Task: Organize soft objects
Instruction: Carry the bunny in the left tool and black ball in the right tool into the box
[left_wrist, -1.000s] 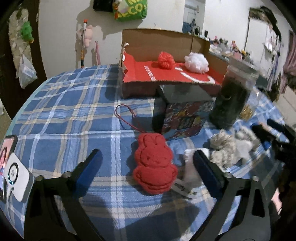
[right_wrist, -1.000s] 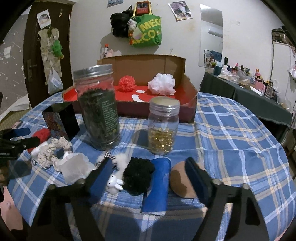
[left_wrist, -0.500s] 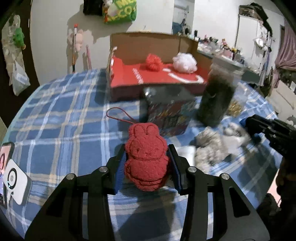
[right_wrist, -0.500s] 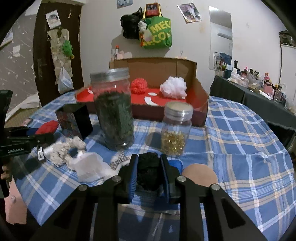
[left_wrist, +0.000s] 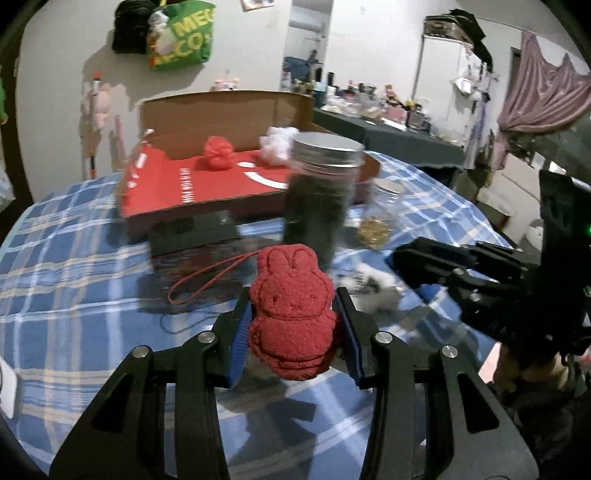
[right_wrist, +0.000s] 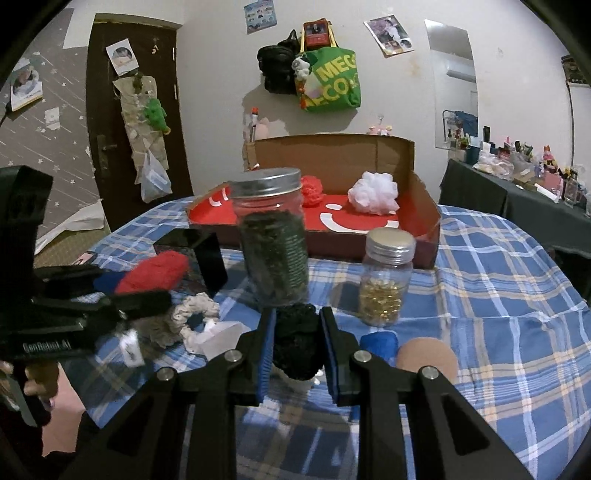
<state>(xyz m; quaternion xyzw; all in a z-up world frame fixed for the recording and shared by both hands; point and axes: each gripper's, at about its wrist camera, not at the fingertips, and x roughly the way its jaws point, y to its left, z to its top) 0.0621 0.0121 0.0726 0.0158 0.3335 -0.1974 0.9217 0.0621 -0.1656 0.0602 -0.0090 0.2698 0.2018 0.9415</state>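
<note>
Both grippers have gone from wide open around their targets to clamped: the left gripper (left_wrist: 293, 325) pinches the red bunny (left_wrist: 291, 314), the right gripper (right_wrist: 297, 349) squeezes the black puff (right_wrist: 295, 343). Since a second ago both toys have come up off the cloth (right_wrist: 498, 295), though blur makes the bunny's clearance uncertain. With both pieces secured, they are probably bound for the box (right_wrist: 428, 221), where a red pom (right_wrist: 312, 190) and white pom (right_wrist: 373, 192) already sit.
</note>
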